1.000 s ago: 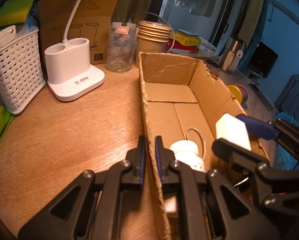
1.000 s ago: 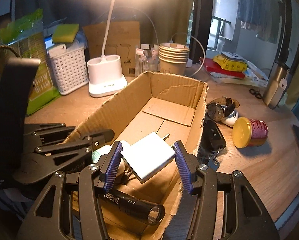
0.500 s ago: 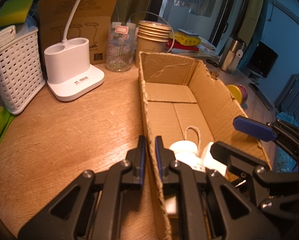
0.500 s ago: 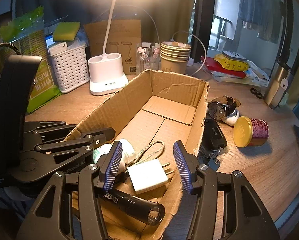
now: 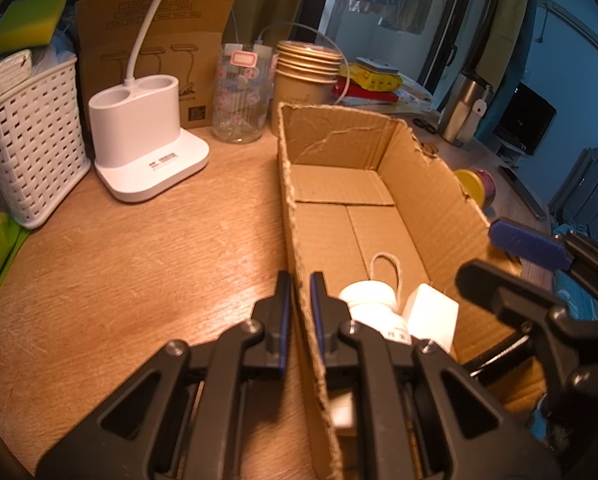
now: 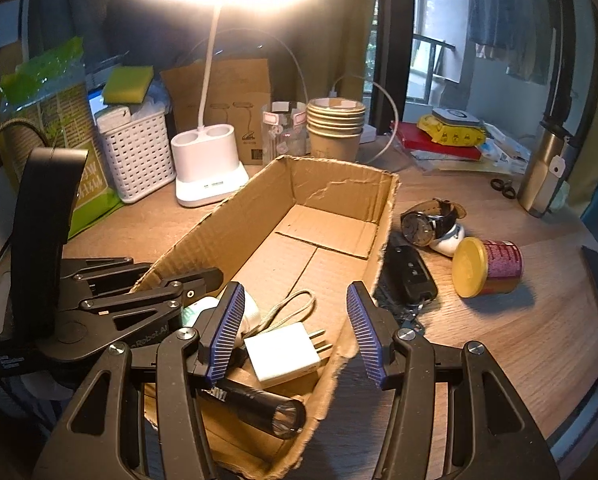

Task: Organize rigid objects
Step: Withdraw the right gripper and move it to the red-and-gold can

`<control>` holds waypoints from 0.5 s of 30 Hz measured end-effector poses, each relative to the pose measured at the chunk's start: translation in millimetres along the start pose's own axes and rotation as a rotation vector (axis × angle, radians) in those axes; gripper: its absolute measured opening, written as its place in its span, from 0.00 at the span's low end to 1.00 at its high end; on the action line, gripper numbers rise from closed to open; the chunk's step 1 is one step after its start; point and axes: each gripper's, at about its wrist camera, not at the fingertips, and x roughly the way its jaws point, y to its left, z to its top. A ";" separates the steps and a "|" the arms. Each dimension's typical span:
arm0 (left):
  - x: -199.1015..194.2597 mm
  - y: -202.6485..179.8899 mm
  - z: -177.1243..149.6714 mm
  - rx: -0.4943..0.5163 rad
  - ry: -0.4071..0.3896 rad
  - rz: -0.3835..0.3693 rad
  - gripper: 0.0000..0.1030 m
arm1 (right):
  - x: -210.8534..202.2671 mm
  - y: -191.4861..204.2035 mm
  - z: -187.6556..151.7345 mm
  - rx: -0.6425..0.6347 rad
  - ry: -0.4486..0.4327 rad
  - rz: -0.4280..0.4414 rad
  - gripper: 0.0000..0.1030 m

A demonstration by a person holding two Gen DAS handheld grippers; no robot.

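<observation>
Left gripper: I pinch the box wall.
Right gripper: wide, empty, above box's charger.
Risk: tipping the box, reaching for the key fob beside it.

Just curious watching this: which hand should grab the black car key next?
Probably the right. The right gripper is open and empty beside the black car key, while the left gripper is shut on the brown cardboard box wall.

Background on tabletop: white lamp base, lamp lit overhead; white lattice basket left of it, yellow-green sponge on top. Behind: brown lamp carton, clear jar, stacked paper cups. Steel flask far right, scissors beside.
</observation>
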 end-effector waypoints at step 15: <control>0.1 0.3 0.0 -0.001 0.001 0.001 0.10 | -17.7 -26.1 -0.1 0.063 -0.040 -0.043 0.55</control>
